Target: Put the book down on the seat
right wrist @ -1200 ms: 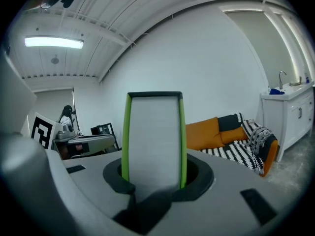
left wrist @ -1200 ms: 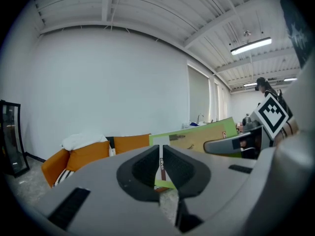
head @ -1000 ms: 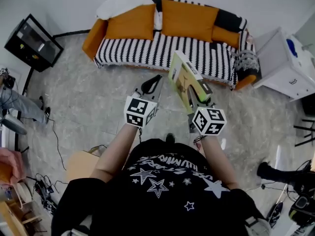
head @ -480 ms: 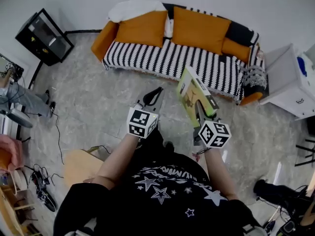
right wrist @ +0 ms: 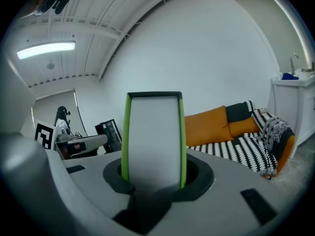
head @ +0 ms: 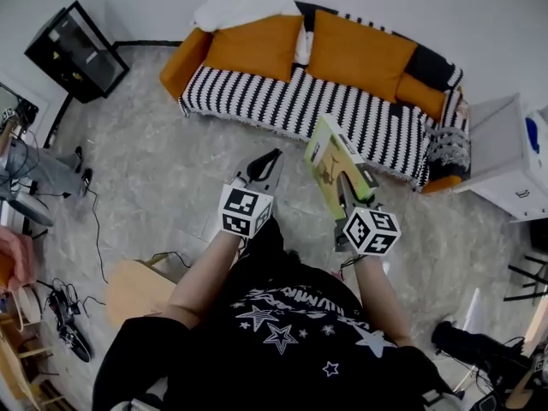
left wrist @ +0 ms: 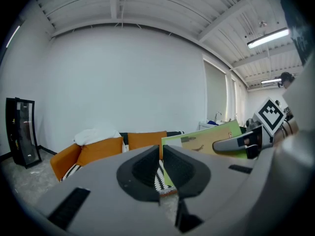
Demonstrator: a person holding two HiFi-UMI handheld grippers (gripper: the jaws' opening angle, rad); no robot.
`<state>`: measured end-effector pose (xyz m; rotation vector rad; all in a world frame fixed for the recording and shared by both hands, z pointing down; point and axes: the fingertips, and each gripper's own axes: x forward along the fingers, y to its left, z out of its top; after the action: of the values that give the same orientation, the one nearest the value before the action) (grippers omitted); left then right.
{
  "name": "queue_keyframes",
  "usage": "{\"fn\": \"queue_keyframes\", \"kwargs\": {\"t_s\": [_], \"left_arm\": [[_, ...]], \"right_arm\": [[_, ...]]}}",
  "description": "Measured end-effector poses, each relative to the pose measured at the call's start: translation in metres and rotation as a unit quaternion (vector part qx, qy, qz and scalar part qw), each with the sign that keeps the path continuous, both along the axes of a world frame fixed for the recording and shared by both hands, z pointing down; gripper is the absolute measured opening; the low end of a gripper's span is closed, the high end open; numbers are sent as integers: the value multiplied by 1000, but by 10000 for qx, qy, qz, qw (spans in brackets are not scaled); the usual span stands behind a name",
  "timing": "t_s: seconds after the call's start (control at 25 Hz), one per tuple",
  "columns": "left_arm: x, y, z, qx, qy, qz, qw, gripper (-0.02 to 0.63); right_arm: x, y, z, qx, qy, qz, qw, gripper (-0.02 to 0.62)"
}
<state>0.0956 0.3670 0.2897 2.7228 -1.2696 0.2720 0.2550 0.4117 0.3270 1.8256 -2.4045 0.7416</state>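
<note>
The right gripper (head: 346,195) has the book (head: 332,163), its fingers clamped on the lower edge. The right gripper view confirms it: the book (right wrist: 153,136) stands upright between the two fingers, pale page block in the middle and green cover on either side. From the head view, the book is held in the air, tilted, over the grey floor (head: 163,178) and in front of the sofa (head: 257,54), not down on anything. The black-and-white striped seat (head: 282,101) lies just beyond the book, with orange cushions (head: 355,54) along the back and a white pillow (head: 244,8) at the left end.

The left gripper (head: 267,164) hangs beside the right one, a little apart from the book. In the left gripper view its fingers (left wrist: 142,166) are drawn together with only a sliver between them and nothing held. That view also catches the book (left wrist: 206,140) off to the right.

A white cabinet (head: 505,157) stands at the sofa's right end, and a black stand (head: 75,51) sits well off to the left.
</note>
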Motion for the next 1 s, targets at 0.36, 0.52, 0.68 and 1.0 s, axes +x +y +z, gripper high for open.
{"fn": "queue_keyframes", "kwargs": {"t_s": [0.36, 0.52, 0.68, 1.0], "left_arm": [[-18, -88, 10, -196, 56, -43, 9998, 29], [-24, -129, 6, -213, 116, -15, 9997, 29], [-32, -163, 5, -241, 139, 68, 9996, 29], [-72, -223, 3, -230, 273, -56, 9993, 28]], "right_arm": [[-18, -84, 9, -222, 73, -37, 9997, 141], [-23, -124, 5, -245, 153, -2, 9996, 140], [-30, -159, 3, -301, 154, 94, 9994, 140], [-65, -224, 3, -345, 273, -52, 9990, 140]]}}
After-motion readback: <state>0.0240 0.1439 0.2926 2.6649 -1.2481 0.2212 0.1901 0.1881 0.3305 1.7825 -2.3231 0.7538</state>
